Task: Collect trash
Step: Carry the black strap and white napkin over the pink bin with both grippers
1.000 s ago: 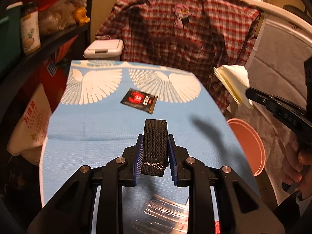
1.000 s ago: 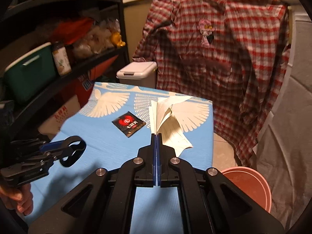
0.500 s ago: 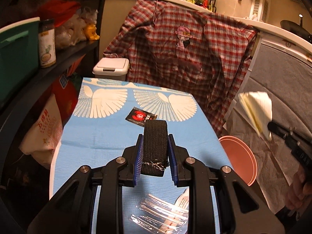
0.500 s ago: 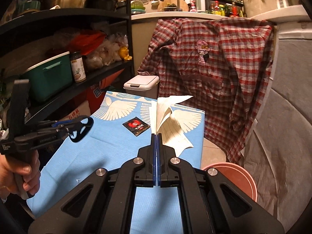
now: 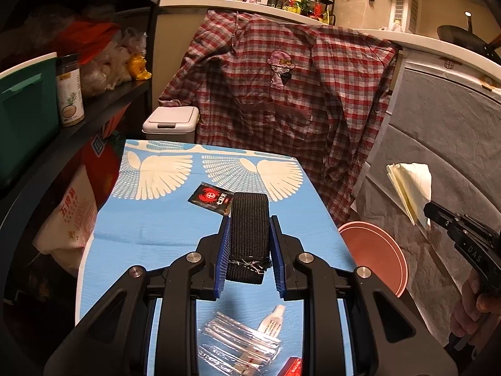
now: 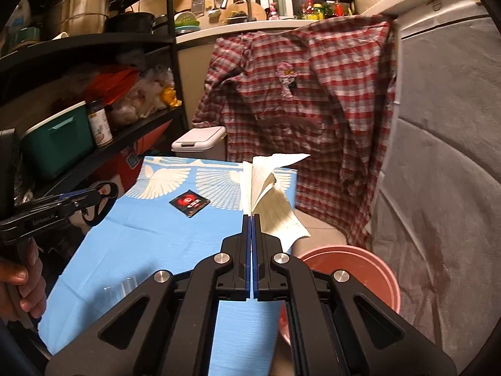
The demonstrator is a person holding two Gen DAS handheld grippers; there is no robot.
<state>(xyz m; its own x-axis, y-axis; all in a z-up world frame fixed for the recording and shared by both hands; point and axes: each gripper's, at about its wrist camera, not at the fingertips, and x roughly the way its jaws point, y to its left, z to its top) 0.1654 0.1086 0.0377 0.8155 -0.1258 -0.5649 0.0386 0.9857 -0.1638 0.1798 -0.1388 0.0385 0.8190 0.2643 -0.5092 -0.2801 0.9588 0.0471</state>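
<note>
My left gripper (image 5: pixel 249 222) is shut on a black elastic band (image 5: pixel 249 235) and holds it above the blue table (image 5: pixel 150 238). My right gripper (image 6: pixel 251 217) is shut on a folded sheet of lined paper (image 6: pixel 266 188), to the right of the table and above a pink bucket (image 6: pixel 353 269). The paper (image 5: pixel 410 188) and bucket (image 5: pixel 372 250) also show at the right of the left wrist view. A black sachet with a red crab (image 5: pixel 211 197) lies on the table. Clear plastic wrappers (image 5: pixel 238 344) lie near the table's front edge.
A plaid shirt (image 5: pixel 281 94) hangs behind the table. A white lidded bin (image 5: pixel 170 122) stands at the table's far end. Black shelves (image 6: pixel 94 94) with a green box, jar and bags are on the left. A grey covered surface (image 6: pixel 438 156) is on the right.
Both grippers have risen and pulled back from the table. The right gripper has carried the paper rightward off the table toward the pink bucket. The left still holds the band.
</note>
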